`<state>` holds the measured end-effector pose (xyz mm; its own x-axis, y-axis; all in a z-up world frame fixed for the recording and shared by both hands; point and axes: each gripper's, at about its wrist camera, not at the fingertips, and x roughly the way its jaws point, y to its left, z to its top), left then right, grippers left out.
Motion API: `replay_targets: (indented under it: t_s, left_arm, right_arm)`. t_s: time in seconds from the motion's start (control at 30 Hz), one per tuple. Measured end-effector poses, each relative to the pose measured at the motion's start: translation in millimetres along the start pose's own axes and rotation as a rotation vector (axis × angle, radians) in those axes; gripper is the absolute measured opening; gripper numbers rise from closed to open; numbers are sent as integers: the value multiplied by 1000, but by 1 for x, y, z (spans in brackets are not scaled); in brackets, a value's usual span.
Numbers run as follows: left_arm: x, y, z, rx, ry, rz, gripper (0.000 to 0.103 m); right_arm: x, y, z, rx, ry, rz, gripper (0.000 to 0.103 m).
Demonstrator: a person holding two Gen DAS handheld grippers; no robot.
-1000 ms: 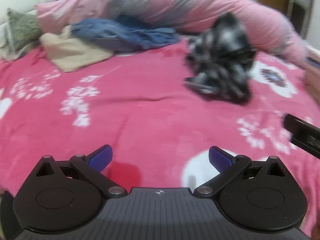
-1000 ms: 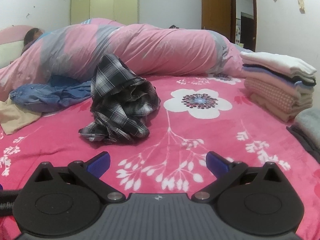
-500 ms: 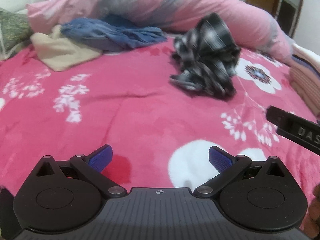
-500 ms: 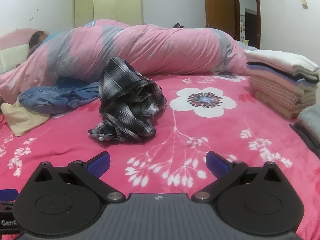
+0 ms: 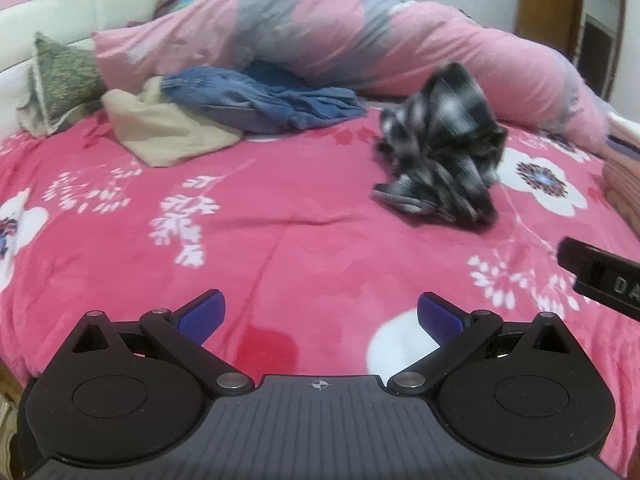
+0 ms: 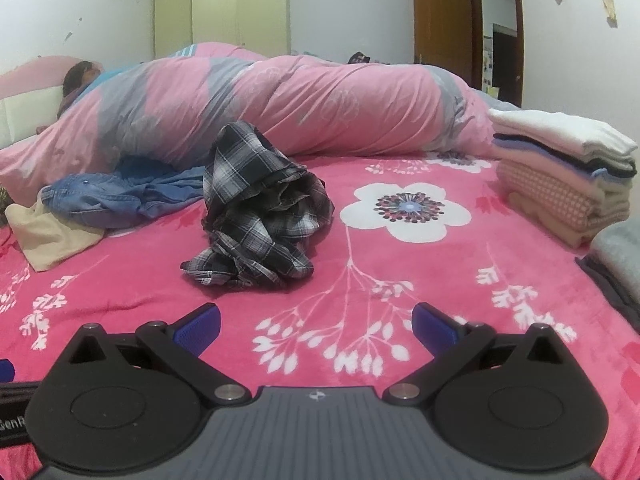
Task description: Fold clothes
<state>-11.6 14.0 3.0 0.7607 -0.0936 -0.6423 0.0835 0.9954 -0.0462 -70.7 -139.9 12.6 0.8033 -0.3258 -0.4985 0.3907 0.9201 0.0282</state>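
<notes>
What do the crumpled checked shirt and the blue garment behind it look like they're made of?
The checked shirt: probably thin woven cotton or a blend, matte; its black-and-white plaid holds sharp, fine creases. The blue garment: likely denim, judging by its faded blue, thick seams and heavy folds.

Domestic bedroom: ahead of the fingers, a bed [image 6: 460, 292] with floral pink blanket, rolled duvet [image 6: 300, 108], wardrobe [image 6: 222, 10] and wooden door [image 6: 442, 12] beyond.

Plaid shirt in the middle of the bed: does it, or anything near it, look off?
The plaid shirt sits crumpled in a heap on the pink blanket, unfolded. Behind it, jeans and a beige garment lie loose, unlike the neat folded stack. Nothing damaged.
</notes>
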Motion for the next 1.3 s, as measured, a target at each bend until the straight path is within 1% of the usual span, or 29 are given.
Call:
replay_targets:
  t_s: [0.23,0.63,0.73,0.87,1.0,1.17,1.23,1.3]
  left_arm:
    - [-1,8,1,-14,-25,22,103]
    - [12,8,-7,14,-39,14,103]
    - [17,6,-7,24,-48,2,103]
    - [25,1,-3,53,-73,-18,103]
    - [34,-5,6,85,-118,-61,103]
    - [48,-17,27,142,-196,-142,103]
    - [56,-21,40,148,-232,-181,103]
    - [64,-26,54,144,-262,-231,103]
  right_arm:
    - [3,2,1,-1,10,6,103]
    - [16,7,-2,-4,25,20,103]
    - [22,5,-2,-3,24,22,103]
    - [27,-5,-3,10,-8,45,103]
    - [38,-22,-3,15,-46,49,103]
    - [54,-41,17,21,-132,125,103]
    - [61,-49,26,24,-167,157,103]
    - [70,-51,43,7,-196,190,103]
